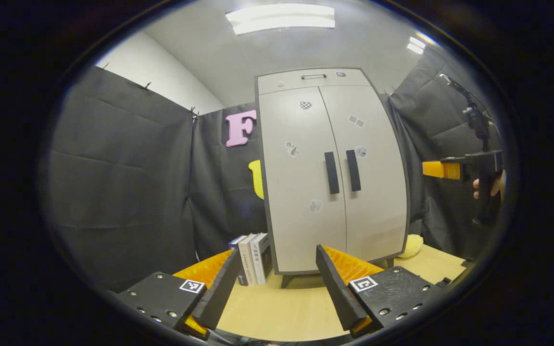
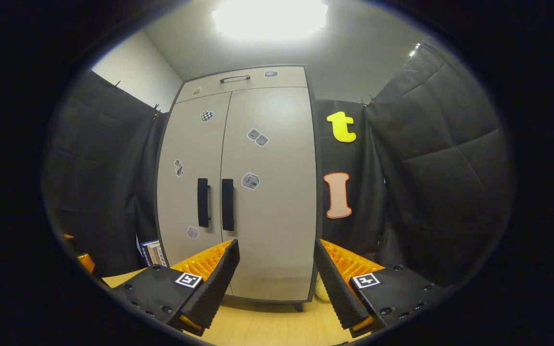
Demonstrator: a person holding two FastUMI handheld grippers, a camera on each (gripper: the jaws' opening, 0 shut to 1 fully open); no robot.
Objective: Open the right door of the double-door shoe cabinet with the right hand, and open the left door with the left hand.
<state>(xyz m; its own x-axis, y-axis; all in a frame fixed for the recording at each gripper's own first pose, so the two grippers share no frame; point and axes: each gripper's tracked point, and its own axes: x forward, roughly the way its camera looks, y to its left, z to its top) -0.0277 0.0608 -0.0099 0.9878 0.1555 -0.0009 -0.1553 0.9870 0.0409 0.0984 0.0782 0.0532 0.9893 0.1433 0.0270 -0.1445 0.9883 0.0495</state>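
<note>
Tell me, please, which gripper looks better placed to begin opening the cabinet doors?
Right, probably. In the right gripper view, the right gripper is open and faces the right door, its handle just left of its line. Both doors are shut.

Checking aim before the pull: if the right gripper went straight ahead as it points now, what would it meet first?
Probably the right door face, beside its handle, not on it. The right gripper is open; depth is unclear.
</note>
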